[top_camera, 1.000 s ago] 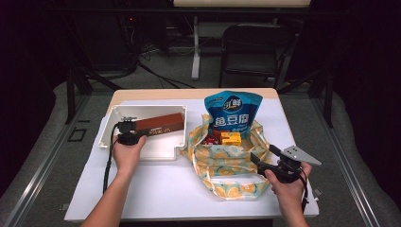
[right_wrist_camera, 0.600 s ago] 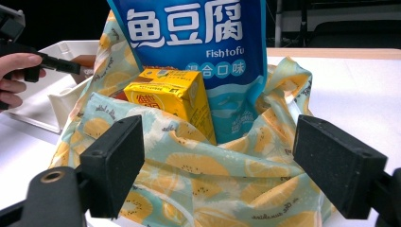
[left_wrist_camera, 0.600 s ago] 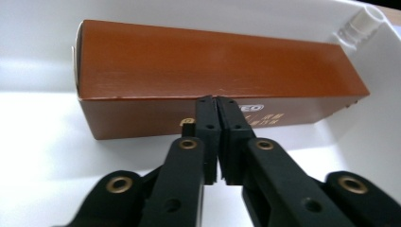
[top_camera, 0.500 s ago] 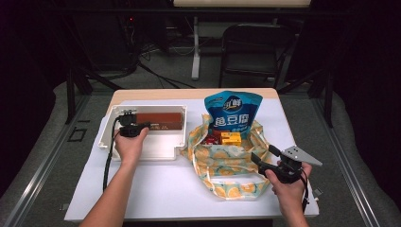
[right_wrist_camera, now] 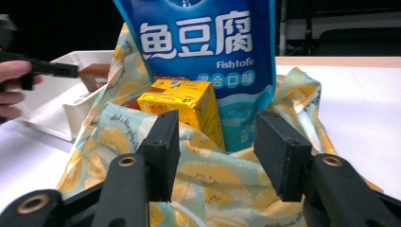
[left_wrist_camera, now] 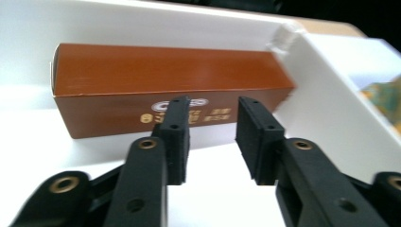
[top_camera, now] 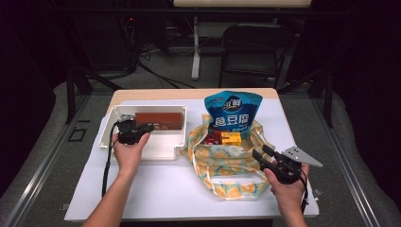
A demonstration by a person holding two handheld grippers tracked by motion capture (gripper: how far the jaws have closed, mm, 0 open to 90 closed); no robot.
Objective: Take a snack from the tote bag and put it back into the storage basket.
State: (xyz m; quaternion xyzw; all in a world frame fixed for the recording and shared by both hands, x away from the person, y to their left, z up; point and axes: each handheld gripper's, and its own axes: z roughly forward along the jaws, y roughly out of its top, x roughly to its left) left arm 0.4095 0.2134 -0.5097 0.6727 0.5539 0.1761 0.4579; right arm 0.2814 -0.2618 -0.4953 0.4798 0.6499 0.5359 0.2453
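Your left gripper [top_camera: 147, 126] has just been opening, nothing inside. Your right gripper [top_camera: 260, 157] has just been closing, half open.

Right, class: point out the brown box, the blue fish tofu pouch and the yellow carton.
brown box [left_wrist_camera: 156, 80], left gripper view, its top face
blue fish tofu pouch [right_wrist_camera: 208, 42], right gripper view, its printed front
yellow carton [right_wrist_camera: 182, 101], right gripper view, its front face
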